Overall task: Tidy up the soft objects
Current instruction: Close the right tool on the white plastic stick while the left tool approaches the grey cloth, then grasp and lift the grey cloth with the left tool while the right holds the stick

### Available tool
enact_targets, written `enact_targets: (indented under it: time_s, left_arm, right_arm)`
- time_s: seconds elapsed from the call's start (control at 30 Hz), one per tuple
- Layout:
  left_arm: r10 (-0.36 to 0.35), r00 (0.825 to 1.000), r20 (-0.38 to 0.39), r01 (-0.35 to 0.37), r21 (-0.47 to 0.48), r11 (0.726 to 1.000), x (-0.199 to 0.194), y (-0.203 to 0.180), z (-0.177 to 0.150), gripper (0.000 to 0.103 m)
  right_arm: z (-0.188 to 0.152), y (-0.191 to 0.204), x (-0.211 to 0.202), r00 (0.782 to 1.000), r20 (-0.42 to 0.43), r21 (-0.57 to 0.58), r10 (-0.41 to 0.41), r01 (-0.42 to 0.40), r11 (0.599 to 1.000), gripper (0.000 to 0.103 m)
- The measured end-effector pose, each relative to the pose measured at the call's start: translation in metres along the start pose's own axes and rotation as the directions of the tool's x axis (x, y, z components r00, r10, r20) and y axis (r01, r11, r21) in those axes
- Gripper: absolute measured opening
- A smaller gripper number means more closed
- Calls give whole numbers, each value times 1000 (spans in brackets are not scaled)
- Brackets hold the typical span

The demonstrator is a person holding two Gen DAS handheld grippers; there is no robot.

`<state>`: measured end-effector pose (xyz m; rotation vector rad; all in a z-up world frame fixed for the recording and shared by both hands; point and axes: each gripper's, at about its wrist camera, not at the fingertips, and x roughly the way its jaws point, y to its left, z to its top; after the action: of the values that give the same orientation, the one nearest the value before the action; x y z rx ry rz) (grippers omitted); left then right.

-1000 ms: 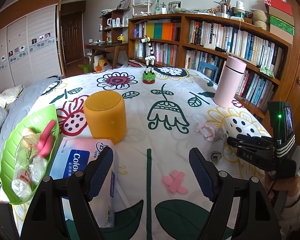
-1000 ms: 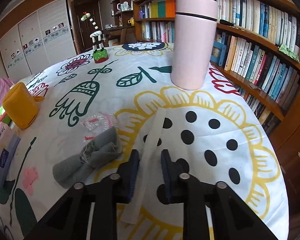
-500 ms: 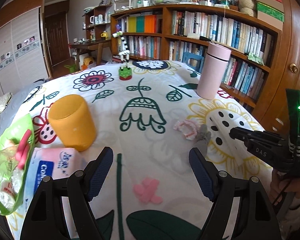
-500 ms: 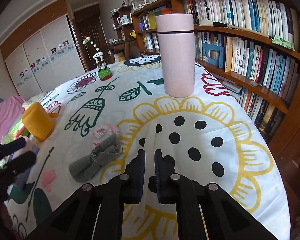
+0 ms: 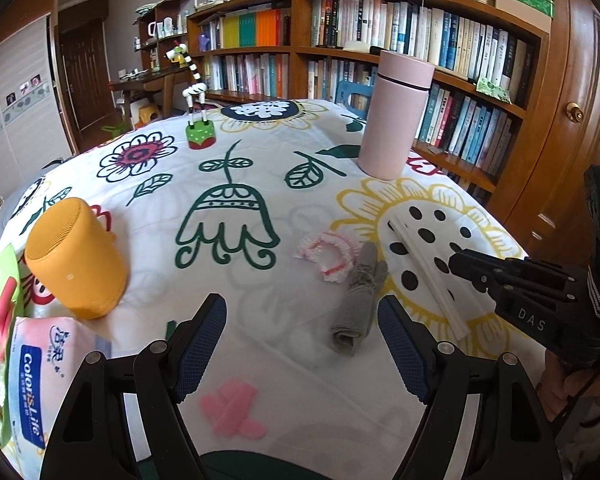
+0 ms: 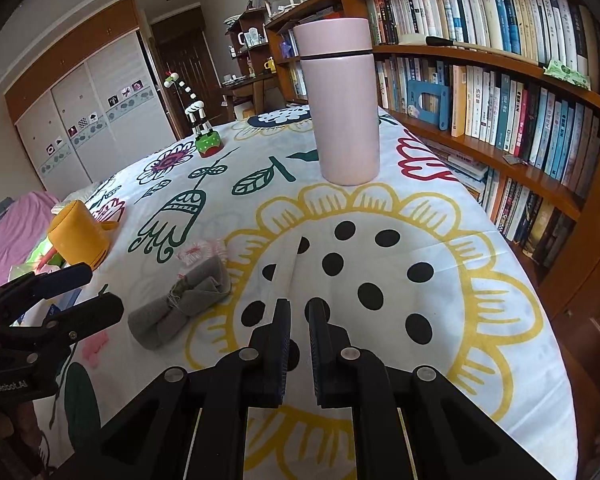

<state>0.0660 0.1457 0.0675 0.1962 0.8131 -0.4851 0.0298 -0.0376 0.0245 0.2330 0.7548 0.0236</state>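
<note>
Bookshelves (image 5: 420, 52) and white wardrobe doors (image 6: 100, 112) surround a table covered by a flower-printed cloth (image 5: 240, 184). Low in the left wrist view, the left gripper (image 5: 302, 344) is held above the cloth with its 2 blue-padded fingers (image 5: 202, 344) spread wide and nothing between them. A rolled grey cloth (image 5: 358, 300) lies just ahead of the right finger, inside the gap, with a pink-and-white frilly band (image 5: 328, 250) beyond it, touching its far end. A pink paper shape (image 5: 232, 408) lies flat below the gap, nearer the left finger. Left of the left finger stand a yellow cup (image 5: 76, 256) and a tissue pack (image 5: 36, 376). The right gripper (image 6: 299, 336) is seen with its 2 fingers nearly pressed together, a narrow gap remaining; a thin white strip (image 6: 284, 272) runs forward from the left finger, and whether it is pinched cannot be told. Well ahead of these fingers a pink flask (image 6: 342, 108) stands upright, and a toy giraffe (image 6: 198, 120) further left.
</note>
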Motion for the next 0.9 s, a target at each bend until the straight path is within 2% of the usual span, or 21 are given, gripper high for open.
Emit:
enact_targets:
  time_s: [0.37,0.57,0.67,0.7,0.73,0.9]
  left_arm:
    - [-49,998,-31,49,24,998,22,-16,9,73]
    - [-81,994,-72,83,26,996,46,-21,12,54]
    - [-105,990,-94,108,24,994,56,-25,10,47]
    - [-111,989,-97,114,23,993,58,-26,9,41]
    - [-118,988,-100,121,20,992,59,-26,8,34]
    - [-137,986,-92,139,13,990,55,-25,6,24]
  right_arm:
    - [-3,-13,2,1000,-23,44,18,-17,999,10]
    - [-3,-11,1,999,-23,48,24,-23,999,13]
    - [-2,-11,0,999,-21,60,30,-28,998,24]
    - [-2,-12,-1,999,-19,63,33,-32,997,26]
    - [-2,-11,0,999,-18,65,35,-34,997,27]
    - [-2,-5,3,998,-29,57,47,-46,997,27]
